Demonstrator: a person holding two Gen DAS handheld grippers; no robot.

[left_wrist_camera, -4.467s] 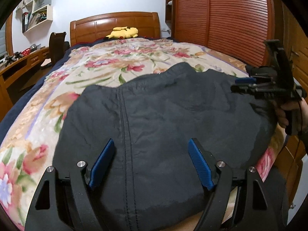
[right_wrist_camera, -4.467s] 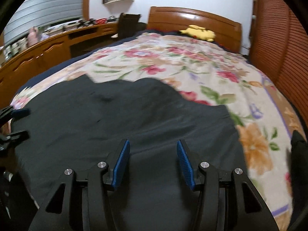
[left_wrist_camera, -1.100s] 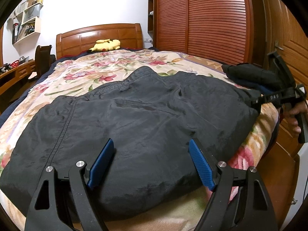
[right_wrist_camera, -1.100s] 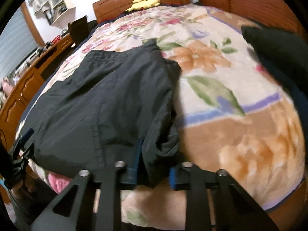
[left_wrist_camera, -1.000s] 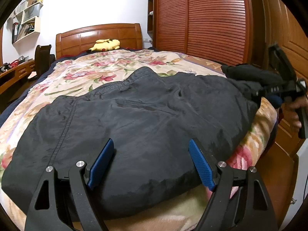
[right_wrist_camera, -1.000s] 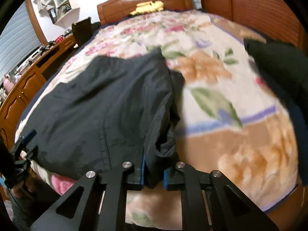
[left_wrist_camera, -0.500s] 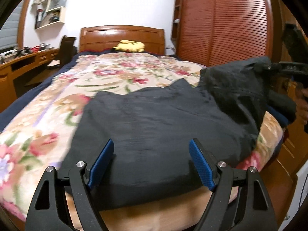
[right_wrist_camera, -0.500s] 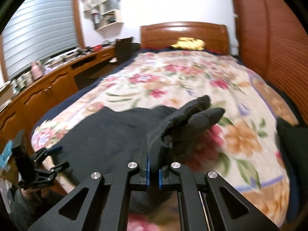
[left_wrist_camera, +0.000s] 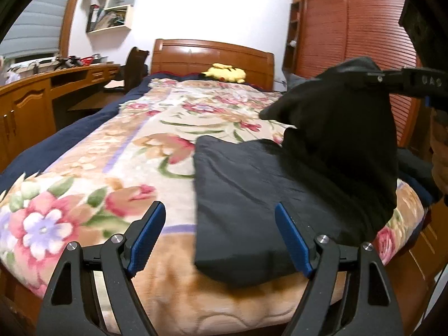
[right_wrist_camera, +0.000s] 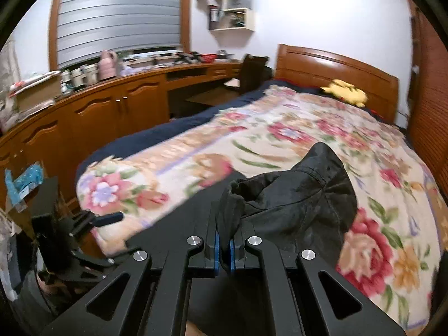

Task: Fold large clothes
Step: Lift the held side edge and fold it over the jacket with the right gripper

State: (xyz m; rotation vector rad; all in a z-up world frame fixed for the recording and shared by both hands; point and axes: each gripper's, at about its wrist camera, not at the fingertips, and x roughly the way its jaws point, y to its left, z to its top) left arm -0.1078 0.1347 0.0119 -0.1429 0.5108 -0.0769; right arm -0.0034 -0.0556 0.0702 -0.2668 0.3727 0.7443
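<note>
A large black garment [left_wrist_camera: 252, 184] lies on the floral bedspread [left_wrist_camera: 92, 184] at the foot of the bed. My right gripper [right_wrist_camera: 223, 247] is shut on an edge of the black garment [right_wrist_camera: 294, 198] and holds that side lifted above the rest. From the left wrist view it shows at the upper right [left_wrist_camera: 375, 79] with cloth hanging under it. My left gripper [left_wrist_camera: 221, 239] is open and empty, low over the bed's near edge, its right finger over the garment's near left corner. It also shows in the right wrist view [right_wrist_camera: 103, 219].
A wooden headboard [left_wrist_camera: 212, 56] with a yellow plush toy [left_wrist_camera: 225, 74] is at the far end. A wooden desk and cabinets [right_wrist_camera: 92, 117] run along the left side. A slatted wardrobe [left_wrist_camera: 350, 28] stands on the right. Another dark cloth [left_wrist_camera: 414, 165] lies at the bed's right edge.
My right gripper closed on the garment's right edge, lifted it and carried it over toward the left. My left gripper stayed open and swung left toward the garment's left edge.
</note>
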